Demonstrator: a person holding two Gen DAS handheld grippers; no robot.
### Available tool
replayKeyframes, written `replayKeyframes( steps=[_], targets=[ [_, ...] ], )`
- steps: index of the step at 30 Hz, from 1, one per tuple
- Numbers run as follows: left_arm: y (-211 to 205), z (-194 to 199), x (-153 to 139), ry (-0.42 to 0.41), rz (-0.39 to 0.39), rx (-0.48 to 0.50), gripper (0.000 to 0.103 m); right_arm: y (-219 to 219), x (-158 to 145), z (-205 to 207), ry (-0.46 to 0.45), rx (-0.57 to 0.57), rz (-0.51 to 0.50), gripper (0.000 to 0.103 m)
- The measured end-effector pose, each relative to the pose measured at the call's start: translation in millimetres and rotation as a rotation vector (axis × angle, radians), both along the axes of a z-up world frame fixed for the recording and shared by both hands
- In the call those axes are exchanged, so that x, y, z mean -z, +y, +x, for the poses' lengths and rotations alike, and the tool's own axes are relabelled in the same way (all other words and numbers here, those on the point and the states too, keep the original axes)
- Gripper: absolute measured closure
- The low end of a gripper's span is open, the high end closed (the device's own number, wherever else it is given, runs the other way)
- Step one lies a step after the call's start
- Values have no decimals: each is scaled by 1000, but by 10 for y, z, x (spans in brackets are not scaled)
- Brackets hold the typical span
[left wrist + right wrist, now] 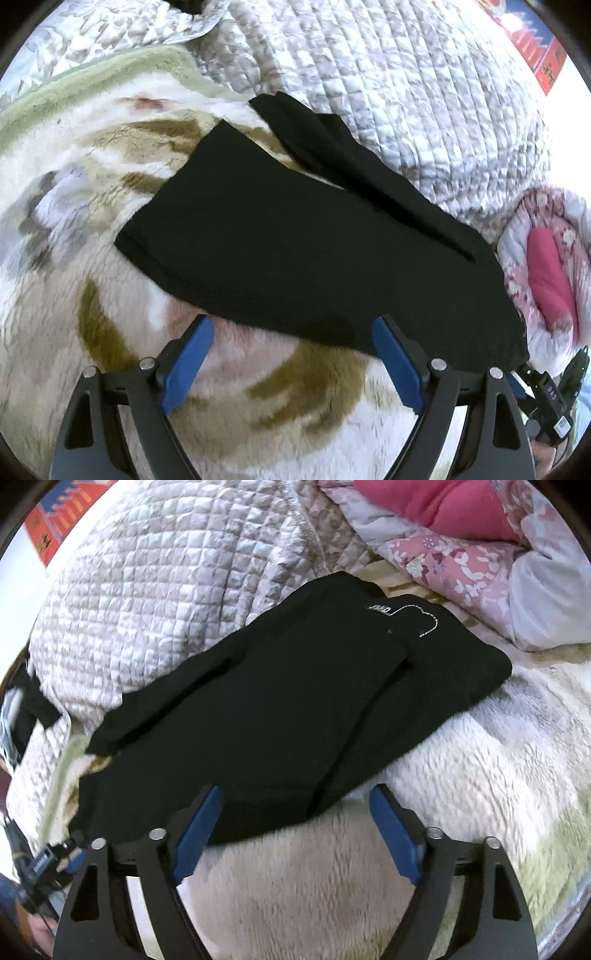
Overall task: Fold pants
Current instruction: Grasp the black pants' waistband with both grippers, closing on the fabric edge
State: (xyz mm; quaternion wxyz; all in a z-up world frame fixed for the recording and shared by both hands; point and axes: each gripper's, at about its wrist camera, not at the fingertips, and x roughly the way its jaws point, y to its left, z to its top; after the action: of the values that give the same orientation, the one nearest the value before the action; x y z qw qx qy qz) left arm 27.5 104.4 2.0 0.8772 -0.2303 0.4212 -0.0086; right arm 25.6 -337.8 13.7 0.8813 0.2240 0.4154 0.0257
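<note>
The black pants (295, 236) lie partly folded on a fluffy patterned blanket (92, 206); in the right wrist view the pants (280, 709) show white stitching near the waistband. My left gripper (291, 350) is open and empty, its blue-padded fingers (188, 358) just short of the pants' near edge. My right gripper (295, 827) is open and empty, with its left finger (199, 830) over the near hem and its right finger over the blanket (443, 757). The right gripper also shows in the left wrist view at the lower right edge.
A grey-white quilted cover (388, 92) lies beyond the pants and also shows in the right wrist view (166, 572). A pink floral quilt with a pink cloth (461, 524) is bunched at the right. A green blanket edge (92, 81) lies at the far left.
</note>
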Motion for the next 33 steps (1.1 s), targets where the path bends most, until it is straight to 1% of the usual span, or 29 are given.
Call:
replayKeyframes(
  steps=[4,6,7,8,9,10,11,12,13,14,15,16,17,18,19,21,24,27,28,30,31,32,33],
  targets=[
    [-3,131,40,-15,7,-18,14,-146,33,150,3,40,75,39],
    [30,161,35,-26,-7,-22,14,-224,32,201,-4,60,124,42],
    [53,170,34,-31,-22,-28,14,-256,29,212,-9,68,142,46],
    [79,177,34,-34,-37,-36,16,-281,29,217,-13,76,154,49],
    [101,170,39,-36,-44,-41,19,-305,33,219,-16,83,168,51],
    [120,172,41,-37,-48,-48,21,-325,41,214,-15,93,177,56],
    [138,167,47,-36,-47,-53,27,-338,44,217,-16,99,181,60],
    [158,163,54,-36,-47,-61,34,-358,50,210,-17,105,191,62],
    [175,164,57,-35,-48,-70,36,-378,50,203,-19,114,200,67],
    [192,165,60,-34,-50,-78,44,-400,50,201,-19,121,205,73],
    [211,163,64,-32,-52,-85,51,-417,55,203,-17,125,208,74],
    [228,166,70,-29,-51,-93,54,-426,60,212,-15,128,210,77],
    [243,165,78,-26,-49,-102,62,-433,63,216,-15,132,210,79],
    [259,172,86,-24,-47,-109,69,-433,65,232,-14,132,208,79],
    [270,182,90,-23,-42,-113,72,-431,67,241,-15,130,205,79],
    [272,209,92,-22,-33,-116,83,-433,73,276,-12,130,203,79],
    [284,247,91,-20,-22,-122,93,-447,77,310,-8,135,196,83],
    [303,200,61,-20,-24,-142,95,-457,86,291,-8,136,196,85],
    [319,171,64,-14,-39,-149,95,-460,88,299,-7,134,196,85],
    [392,77,142,25,-103,-191,93,-469,95,294,-6,135,202,85],
    [441,23,209,49,-165,-205,92,-459,89,304,-6,134,197,85],
    [474,-18,240,52,-209,-207,92,-459,89,301,-8,134,193,85],
    [494,-40,245,58,-236,-209,88,-461,92,297,-8,137,191,85]
  ],
)
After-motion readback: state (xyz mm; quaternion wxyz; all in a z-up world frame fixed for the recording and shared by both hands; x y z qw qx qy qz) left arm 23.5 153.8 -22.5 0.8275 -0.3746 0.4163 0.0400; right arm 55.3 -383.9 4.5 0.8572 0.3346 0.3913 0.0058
